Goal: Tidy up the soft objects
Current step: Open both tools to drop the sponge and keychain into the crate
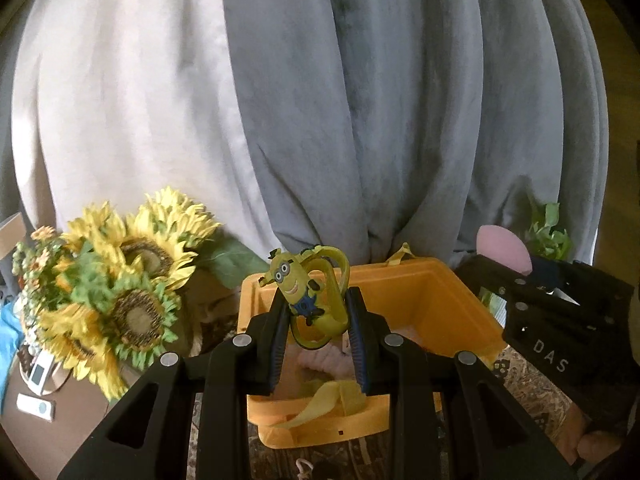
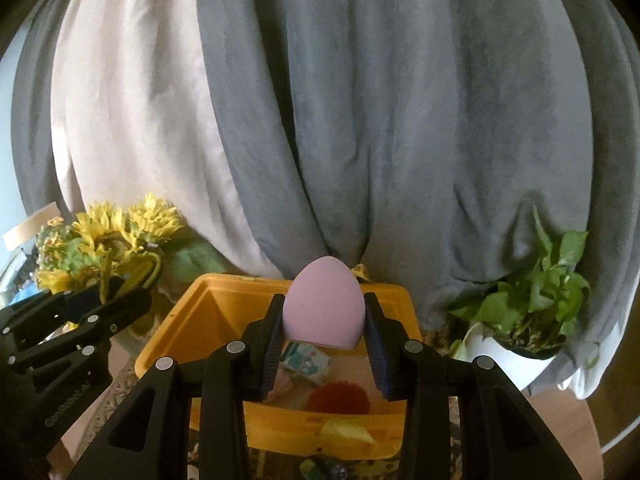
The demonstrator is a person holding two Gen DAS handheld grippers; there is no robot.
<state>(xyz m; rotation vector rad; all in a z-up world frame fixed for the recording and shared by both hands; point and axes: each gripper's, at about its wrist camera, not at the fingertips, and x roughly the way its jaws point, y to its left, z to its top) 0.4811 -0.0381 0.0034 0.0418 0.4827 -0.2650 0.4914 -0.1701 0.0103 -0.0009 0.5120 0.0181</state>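
A: What did the left gripper (image 1: 316,322) hold?
B: Its fingers were clamped on a yellow minion strap (image 1: 308,294), low in the frame's centre, above the orange bin (image 1: 448,300).
A: And the right gripper (image 2: 325,332)?
B: It pinched a pink egg-shaped sponge (image 2: 325,306) at centre, over the same bin (image 2: 208,312). Sunflowers (image 2: 116,236) stood at lower left, a potted plant (image 2: 532,300) at lower right, grey curtains (image 2: 400,120) behind

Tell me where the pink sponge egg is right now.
The pink sponge egg sits clamped in the right gripper, held above the orange bin, centre of the right wrist view.
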